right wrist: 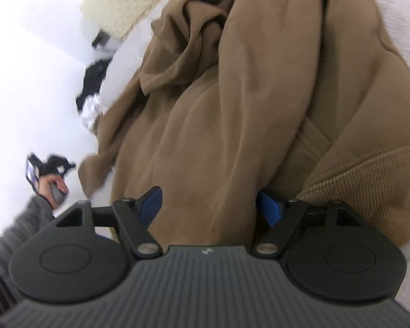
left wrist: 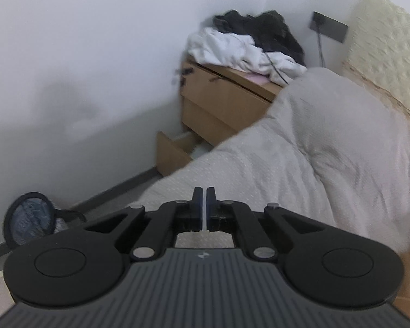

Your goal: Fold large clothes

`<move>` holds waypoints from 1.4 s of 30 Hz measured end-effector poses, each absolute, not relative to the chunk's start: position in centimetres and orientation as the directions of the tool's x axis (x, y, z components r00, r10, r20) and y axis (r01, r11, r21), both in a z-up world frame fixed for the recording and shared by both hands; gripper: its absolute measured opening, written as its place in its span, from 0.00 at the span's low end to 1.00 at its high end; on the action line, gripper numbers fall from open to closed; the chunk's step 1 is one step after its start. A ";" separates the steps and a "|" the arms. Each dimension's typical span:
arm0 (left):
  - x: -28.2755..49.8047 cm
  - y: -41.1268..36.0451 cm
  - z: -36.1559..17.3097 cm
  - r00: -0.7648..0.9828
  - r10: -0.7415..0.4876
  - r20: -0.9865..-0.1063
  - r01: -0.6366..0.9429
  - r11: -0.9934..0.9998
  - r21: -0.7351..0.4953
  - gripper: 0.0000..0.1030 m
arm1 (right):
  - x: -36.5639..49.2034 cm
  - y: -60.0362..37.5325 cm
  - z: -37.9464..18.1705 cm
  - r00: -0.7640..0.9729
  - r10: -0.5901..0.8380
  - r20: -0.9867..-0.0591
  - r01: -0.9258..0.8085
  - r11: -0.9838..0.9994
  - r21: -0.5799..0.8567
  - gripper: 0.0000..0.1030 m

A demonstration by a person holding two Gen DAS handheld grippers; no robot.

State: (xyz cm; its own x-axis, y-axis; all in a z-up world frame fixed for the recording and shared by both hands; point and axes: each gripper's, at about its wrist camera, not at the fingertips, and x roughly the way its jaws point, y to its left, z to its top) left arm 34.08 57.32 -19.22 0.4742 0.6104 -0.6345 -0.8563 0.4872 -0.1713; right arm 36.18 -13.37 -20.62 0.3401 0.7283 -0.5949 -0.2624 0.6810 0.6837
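A large brown sweatshirt (right wrist: 254, 95) lies crumpled on the pale bedding (right wrist: 401, 5) and fills the right wrist view; its ribbed hem (right wrist: 369, 175) is at the lower right. My right gripper (right wrist: 209, 202) is open, its blue pads on either side of a fold of the sweatshirt, with the cloth between the jaws. My left gripper (left wrist: 204, 195) is shut and empty, held above the grey quilt (left wrist: 300, 147) on the bed. In the right wrist view the left gripper (right wrist: 45, 166) shows far left, held in a hand.
A wooden bedside cabinet (left wrist: 221, 101) stands against the white wall with its bottom drawer (left wrist: 172, 153) pulled out and white and black clothes (left wrist: 248, 43) heaped on top. A cream padded headboard (left wrist: 385, 49) is at the right. A dark round bin (left wrist: 30, 218) sits on the floor at the left.
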 end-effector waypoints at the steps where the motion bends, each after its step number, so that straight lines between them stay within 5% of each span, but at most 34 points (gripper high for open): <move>1: 34.3 57.1 -19.3 0.486 0.594 -0.641 -0.845 0.505 -0.174 0.03 | 36.3 -12.8 -20.8 0.333 0.718 -0.611 -0.276 0.694 0.665 0.78; 5: 34.4 54.1 -18.2 0.528 0.549 -0.648 -0.800 0.578 -0.163 0.11 | 35.9 -10.6 -21.2 0.314 0.674 -0.669 -0.374 0.735 0.565 0.82; 7: 34.3 52.3 -17.8 0.563 0.516 -0.646 -0.764 0.622 -0.170 0.45 | 35.3 -9.6 -21.0 0.332 0.642 -0.691 -0.434 0.755 0.492 0.82; 8: 34.1 51.0 -17.6 0.566 0.511 -0.646 -0.754 0.638 -0.157 0.49 | 35.0 -9.2 -20.9 0.342 0.629 -0.698 -0.454 0.761 0.463 0.78; 9: 33.9 49.7 -17.4 0.572 0.512 -0.641 -0.743 0.655 -0.139 0.50 | 34.5 -9.0 -20.7 0.361 0.614 -0.702 -0.472 0.769 0.430 0.73; 11: 33.5 47.2 -17.1 0.593 0.494 -0.636 -0.709 0.695 -0.120 0.50 | 34.3 -8.9 -20.4 0.400 0.587 -0.704 -0.482 0.788 0.383 0.44; 14: 32.7 43.0 -16.7 0.623 0.453 -0.637 -0.664 0.738 -0.124 0.50 | 34.3 -10.4 -19.6 0.443 0.606 -0.661 -0.458 0.786 0.415 0.18; 21: 31.9 30.4 -16.7 0.732 0.146 -0.666 -0.442 0.846 -0.300 0.52 | 34.1 -16.7 -15.3 0.555 0.739 -0.382 -0.424 0.647 0.634 0.12; 28: 33.2 16.7 -17.7 0.764 -0.071 -0.641 -0.229 0.900 -0.372 0.52 | 36.8 -23.3 -12.3 0.711 0.661 -0.241 -0.352 0.631 0.692 0.11; 35: 34.2 7.0 -18.8 0.790 -0.125 -0.600 -0.116 0.931 -0.346 0.52 | 41.6 -32.1 -10.9 0.863 0.489 -0.130 -0.212 0.583 0.784 0.11; 42: 36.2 3.9 -22.3 0.789 -0.129 -0.601 -0.046 0.963 -0.267 0.52 | 47.5 -40.1 -12.6 0.947 0.276 -0.162 -0.032 0.585 0.811 0.11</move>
